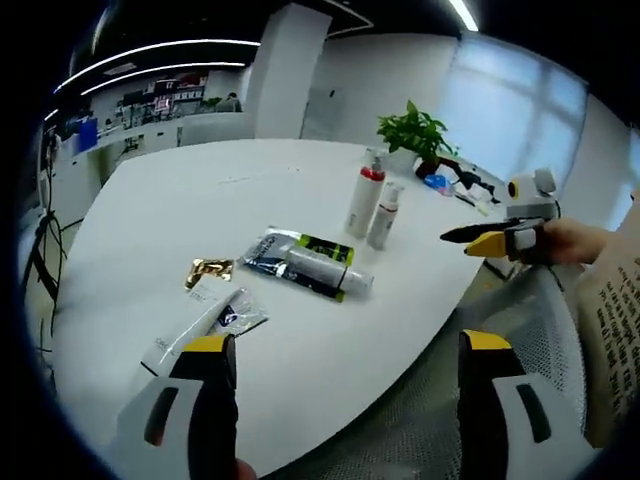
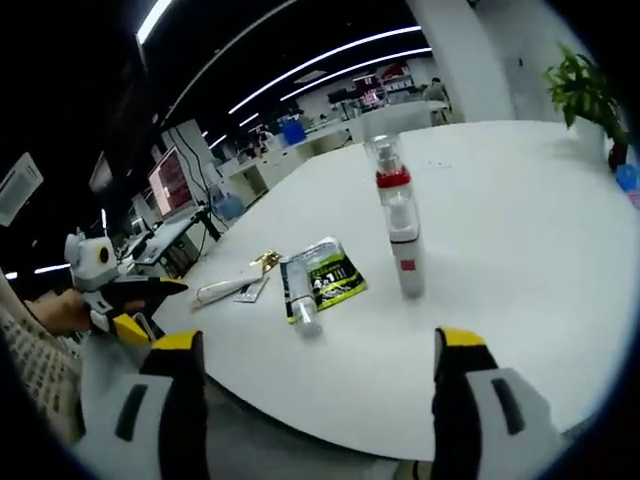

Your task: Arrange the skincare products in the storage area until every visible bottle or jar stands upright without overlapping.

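Both my grippers, left gripper [image 1: 340, 365] and right gripper [image 2: 315, 365], have fingers spread wide and hold nothing, above the near edge of the white table [image 1: 200, 200]. Two bottles, tall bottle [image 1: 365, 200] and small bottle [image 1: 384, 215], stand upright close together. One tube [image 1: 325, 268] lies on a green sachet [image 1: 300, 262], another tube [image 1: 185, 330] nearer my left gripper.

Grey-white tongs [image 1: 345, 372] with black jaws tipped yellow; sleeve [image 1: 615, 310] pale, dark-speckled knit.
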Action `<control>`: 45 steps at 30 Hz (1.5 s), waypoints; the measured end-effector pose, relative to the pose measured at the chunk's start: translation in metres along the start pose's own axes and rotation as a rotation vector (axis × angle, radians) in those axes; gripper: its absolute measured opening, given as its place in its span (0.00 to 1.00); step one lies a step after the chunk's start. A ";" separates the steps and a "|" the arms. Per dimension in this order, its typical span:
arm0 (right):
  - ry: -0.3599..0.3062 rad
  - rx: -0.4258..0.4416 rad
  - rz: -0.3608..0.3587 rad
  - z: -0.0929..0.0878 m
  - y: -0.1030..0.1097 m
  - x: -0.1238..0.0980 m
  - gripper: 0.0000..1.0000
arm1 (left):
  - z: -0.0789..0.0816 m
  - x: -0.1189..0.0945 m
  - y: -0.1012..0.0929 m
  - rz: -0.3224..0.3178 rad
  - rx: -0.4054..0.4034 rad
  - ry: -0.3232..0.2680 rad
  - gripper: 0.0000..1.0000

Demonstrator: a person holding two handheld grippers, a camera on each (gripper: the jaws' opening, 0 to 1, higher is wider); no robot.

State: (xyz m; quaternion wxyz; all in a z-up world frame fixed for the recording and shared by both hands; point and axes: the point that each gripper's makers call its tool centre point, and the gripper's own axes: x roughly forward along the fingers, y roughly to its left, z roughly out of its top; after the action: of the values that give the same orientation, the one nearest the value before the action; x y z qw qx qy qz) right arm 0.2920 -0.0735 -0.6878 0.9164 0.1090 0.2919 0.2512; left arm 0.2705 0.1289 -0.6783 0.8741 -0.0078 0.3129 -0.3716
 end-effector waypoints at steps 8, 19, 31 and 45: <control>0.010 -0.029 -0.008 -0.002 0.001 0.000 0.96 | 0.026 0.021 0.008 -0.049 0.203 0.062 0.90; 0.012 -0.042 -0.008 -0.002 0.003 -0.001 0.95 | 0.055 0.077 0.006 -0.137 0.418 0.152 0.90; 0.005 -0.076 -0.017 -0.001 0.000 0.001 1.00 | 0.047 0.129 0.014 -0.212 0.636 0.309 0.89; 0.033 -0.076 -0.015 -0.005 0.000 0.003 0.99 | 0.020 0.170 0.009 -0.379 0.866 0.480 0.75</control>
State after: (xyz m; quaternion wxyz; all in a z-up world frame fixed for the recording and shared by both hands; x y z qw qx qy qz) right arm 0.2914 -0.0716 -0.6939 0.9167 0.0676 0.2981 0.2572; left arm 0.3773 0.0193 -0.7563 0.6187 0.3827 0.3151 -0.6095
